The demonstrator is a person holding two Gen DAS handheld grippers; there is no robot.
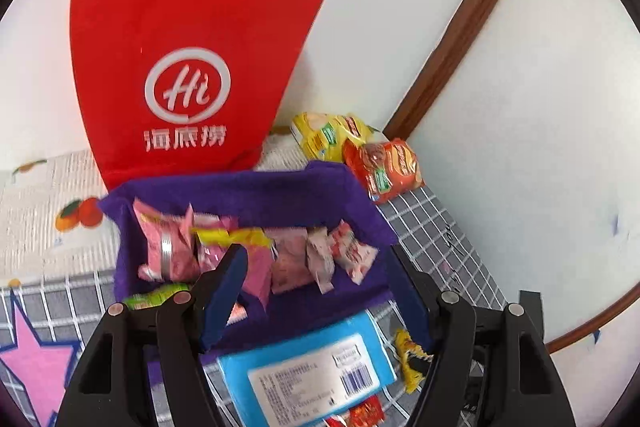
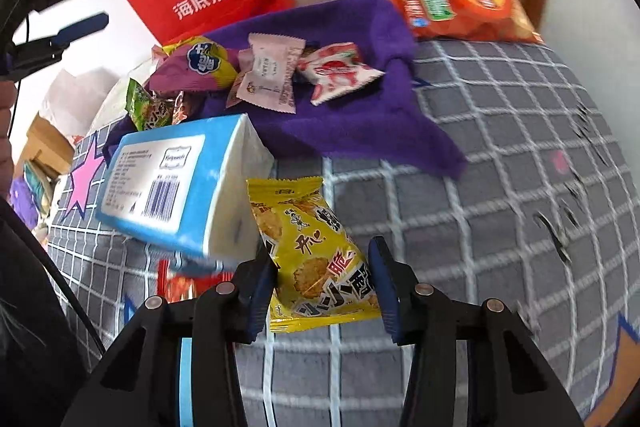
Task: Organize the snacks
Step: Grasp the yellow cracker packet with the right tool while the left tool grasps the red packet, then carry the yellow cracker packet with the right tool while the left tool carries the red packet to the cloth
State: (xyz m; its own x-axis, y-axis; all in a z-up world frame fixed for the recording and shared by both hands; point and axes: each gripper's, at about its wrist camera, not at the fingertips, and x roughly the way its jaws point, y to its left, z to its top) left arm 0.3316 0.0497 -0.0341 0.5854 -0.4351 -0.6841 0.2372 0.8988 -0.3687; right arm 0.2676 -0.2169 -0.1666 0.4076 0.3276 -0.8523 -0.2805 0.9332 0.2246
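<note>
The right hand-held gripper (image 2: 324, 291) stands over the grid-patterned cover (image 2: 500, 163), pointing steeply down. A yellow snack packet (image 2: 316, 255) lies between its two blue pads, lower end inside the jaws and upper end projecting forward past the fingertips. The packet's long axis runs roughly along the gripper's pointing line, towards the purple cloth (image 2: 360, 123). The pads (image 2: 262, 291) sit at the packet's side edges and appear to press it; motion blur leaves firm contact uncertain.

The purple cloth lies ahead of the right gripper and carries several small wrapped snacks, pink, white and red. A blue tissue pack (image 2: 168, 187) rests just beside the yellow packet, on its left in the right wrist view, between the gripper and the cloth's near edge.

The left hand-held gripper (image 1: 316, 291) is open and grips nothing. It hovers above the near edge of the cloth.

A red paper bag (image 1: 188, 75) stands behind the cloth against the wall. Two larger packets, yellow (image 1: 332, 135) and orange (image 1: 384, 167), lie beside it.

The right gripper is the nearer to the yellow packet. A transfer to the cloth would probably run forward, clearing the tissue pack.
</note>
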